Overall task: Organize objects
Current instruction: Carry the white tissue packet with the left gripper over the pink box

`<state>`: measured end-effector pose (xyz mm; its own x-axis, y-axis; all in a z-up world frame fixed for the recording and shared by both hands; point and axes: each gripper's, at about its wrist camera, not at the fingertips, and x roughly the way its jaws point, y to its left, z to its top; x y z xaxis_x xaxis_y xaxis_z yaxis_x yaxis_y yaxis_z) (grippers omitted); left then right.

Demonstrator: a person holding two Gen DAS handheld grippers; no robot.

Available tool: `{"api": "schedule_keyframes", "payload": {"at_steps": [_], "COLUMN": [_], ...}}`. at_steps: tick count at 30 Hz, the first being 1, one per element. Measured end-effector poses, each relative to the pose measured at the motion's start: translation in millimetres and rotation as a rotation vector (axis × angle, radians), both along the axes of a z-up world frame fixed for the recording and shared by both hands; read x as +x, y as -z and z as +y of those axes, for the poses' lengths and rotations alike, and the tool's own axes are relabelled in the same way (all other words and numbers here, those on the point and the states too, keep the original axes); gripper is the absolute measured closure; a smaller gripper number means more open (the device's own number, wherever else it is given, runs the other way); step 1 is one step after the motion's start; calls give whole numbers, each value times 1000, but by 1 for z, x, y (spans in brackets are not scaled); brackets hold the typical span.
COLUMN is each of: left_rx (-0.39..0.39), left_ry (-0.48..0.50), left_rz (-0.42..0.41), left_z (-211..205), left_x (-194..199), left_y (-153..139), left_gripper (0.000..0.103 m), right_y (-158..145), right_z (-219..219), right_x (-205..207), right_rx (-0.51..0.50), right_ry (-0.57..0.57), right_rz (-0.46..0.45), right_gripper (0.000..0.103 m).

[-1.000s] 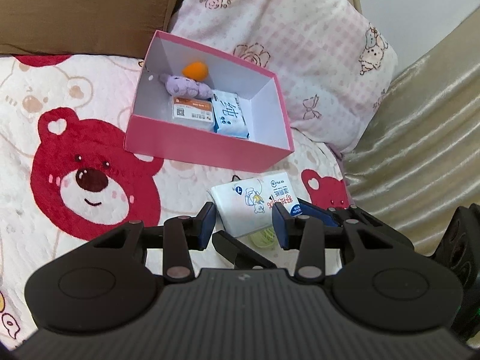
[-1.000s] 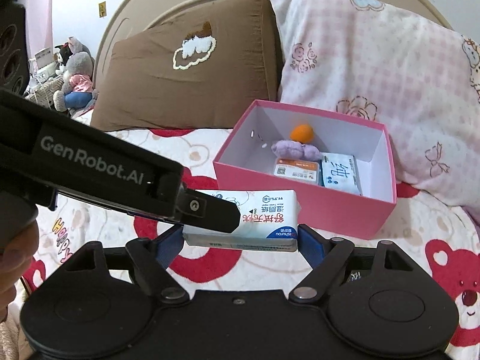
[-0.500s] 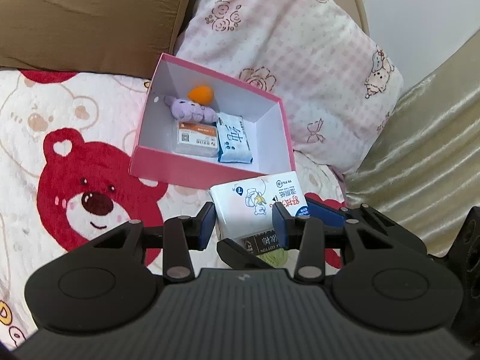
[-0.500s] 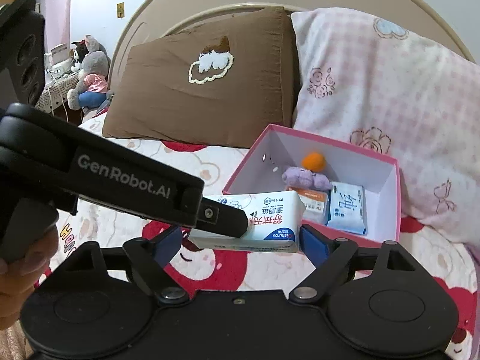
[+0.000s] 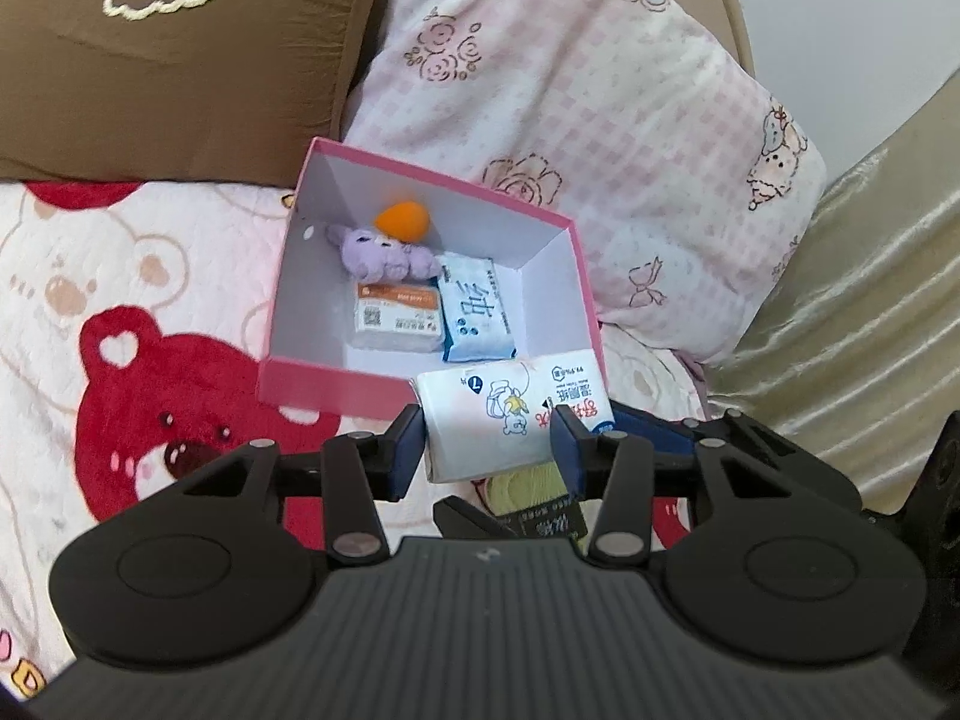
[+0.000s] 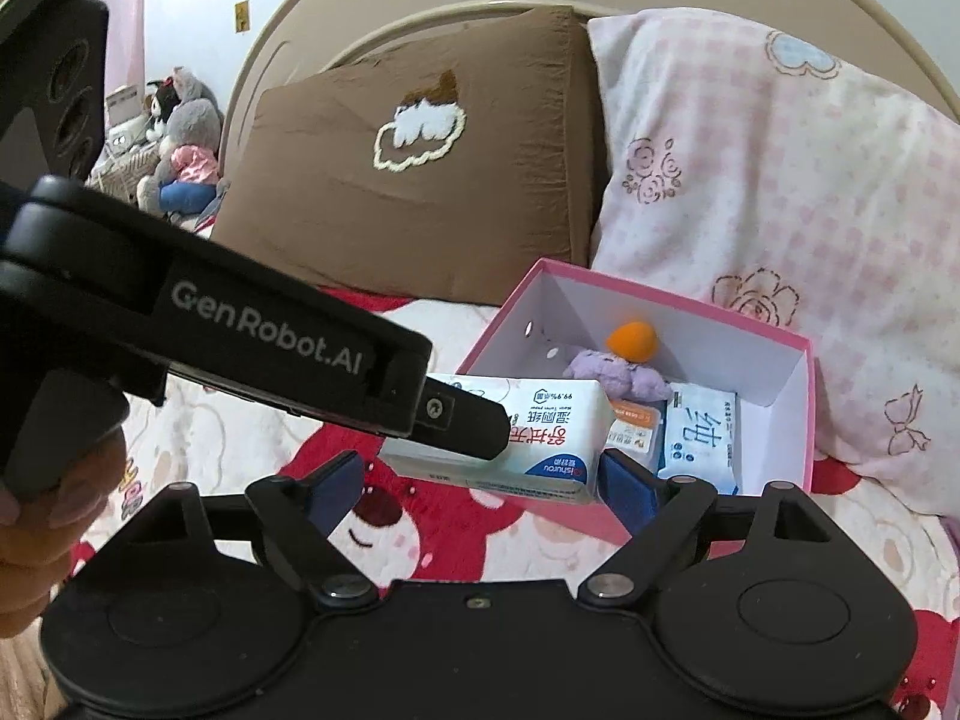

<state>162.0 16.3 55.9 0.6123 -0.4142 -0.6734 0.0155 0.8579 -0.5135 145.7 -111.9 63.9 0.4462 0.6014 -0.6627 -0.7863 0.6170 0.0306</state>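
A white wet-wipes pack (image 5: pixel 510 414) (image 6: pixel 540 438) is held above the bedspread, just in front of the pink box (image 5: pixel 318 390) (image 6: pixel 804 420). Both grippers hold it: my right gripper (image 6: pixel 480 480) is shut on it across its length, and my left gripper (image 5: pixel 486 450) clamps it across its width, its finger crossing the right wrist view (image 6: pixel 456 420). The box holds an orange ball (image 5: pixel 402 219), a purple plush (image 5: pixel 378 252), an orange-labelled packet (image 5: pixel 396 318) and a blue tissue pack (image 5: pixel 474 306).
A brown pillow (image 6: pixel 408 162) and a pink flowered pillow (image 5: pixel 576 96) stand right behind the box. A small yellow-green packet (image 5: pixel 528 489) lies under the held pack. A beige curtain (image 5: pixel 870 312) hangs at the right. Plush toys (image 6: pixel 180 150) sit far left.
Both grippers have lifted the wipes pack and carried it forward toward the pink box; it now overlaps the box's near right corner in the left wrist view.
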Motion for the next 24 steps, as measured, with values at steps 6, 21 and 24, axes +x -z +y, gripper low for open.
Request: {"api": "schedule_keyframes", "payload": {"at_steps": [6,21,24], "left_rx": [-9,47,38], "left_ry": [-12,-32,-38], "left_rz": [16,38,41], "left_z": [0,-6,-7], "left_x": [24,84,95], "left_y": [12,45,55], "left_gripper": [60,62,63], "right_y": [0,33,41], "right_z": [0,10,11], "right_x": [29,100,110], "right_rx": [-3,-1,-2], "right_ry": [-2,23,29], "right_rz": [18,137,150], "right_gripper": [23,47,47]}}
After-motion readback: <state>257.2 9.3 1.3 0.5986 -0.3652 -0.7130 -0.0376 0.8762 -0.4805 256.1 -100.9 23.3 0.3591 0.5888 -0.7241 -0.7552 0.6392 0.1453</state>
